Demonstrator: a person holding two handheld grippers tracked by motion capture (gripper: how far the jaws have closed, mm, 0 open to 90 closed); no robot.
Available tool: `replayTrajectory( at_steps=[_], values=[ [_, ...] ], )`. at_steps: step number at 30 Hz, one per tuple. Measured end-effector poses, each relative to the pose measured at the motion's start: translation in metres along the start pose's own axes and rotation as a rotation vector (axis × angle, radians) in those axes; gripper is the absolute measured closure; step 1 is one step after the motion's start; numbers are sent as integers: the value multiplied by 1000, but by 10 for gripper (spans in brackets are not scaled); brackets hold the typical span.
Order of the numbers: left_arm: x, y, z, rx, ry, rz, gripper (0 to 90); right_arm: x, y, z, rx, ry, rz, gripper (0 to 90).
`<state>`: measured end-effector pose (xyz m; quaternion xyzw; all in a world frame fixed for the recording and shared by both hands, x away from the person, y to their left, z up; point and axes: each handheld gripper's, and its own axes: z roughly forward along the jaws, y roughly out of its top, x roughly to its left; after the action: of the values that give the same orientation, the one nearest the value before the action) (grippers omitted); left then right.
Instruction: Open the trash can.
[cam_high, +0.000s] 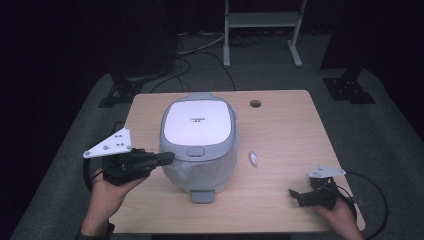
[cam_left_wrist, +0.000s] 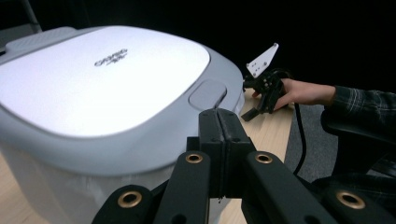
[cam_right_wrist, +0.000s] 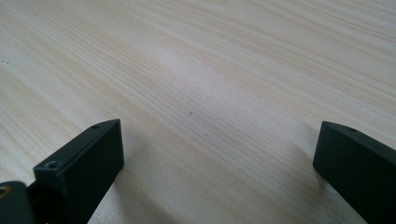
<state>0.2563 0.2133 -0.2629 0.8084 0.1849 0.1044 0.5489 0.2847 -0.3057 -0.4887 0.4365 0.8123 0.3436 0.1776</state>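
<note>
Two hand-held grippers worked at the table (cam_high: 280, 135) in the high view: the left hand-held gripper (cam_high: 167, 158), jaws pressed together and empty, pointed at the near left side of the white-lidded grey rice cooker (cam_high: 198, 142) mid-table, while the right hand-held gripper (cam_high: 294, 195) lay well apart by the near right corner. From the left gripper view, the lid's release button (cam_left_wrist: 208, 94) sat just beyond the shut tips. Across the right gripper view, spread jaws framed bare wood.

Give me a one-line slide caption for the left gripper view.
Shut left gripper poised at the rice cooker lid's front edge, near its latch button.
</note>
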Motion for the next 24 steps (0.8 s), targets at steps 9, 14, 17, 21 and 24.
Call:
replayTrajectory(
  at_steps=[9,14,17,21,24],
  values=[
    [0,16,15,2,-17,27,897,0,0,0,0,0,0,8],
    [0,19,22,-3,-22,30,894,0,0,0,0,0,0,8],
    [1,20,30,-2,-29,27,894,0,0,0,0,0,0,8],
    [2,20,35,0,-37,23,894,0,0,0,0,0,0,8],
    [2,20,41,6,-41,19,891,0,0,0,0,0,0,8]
  ],
)
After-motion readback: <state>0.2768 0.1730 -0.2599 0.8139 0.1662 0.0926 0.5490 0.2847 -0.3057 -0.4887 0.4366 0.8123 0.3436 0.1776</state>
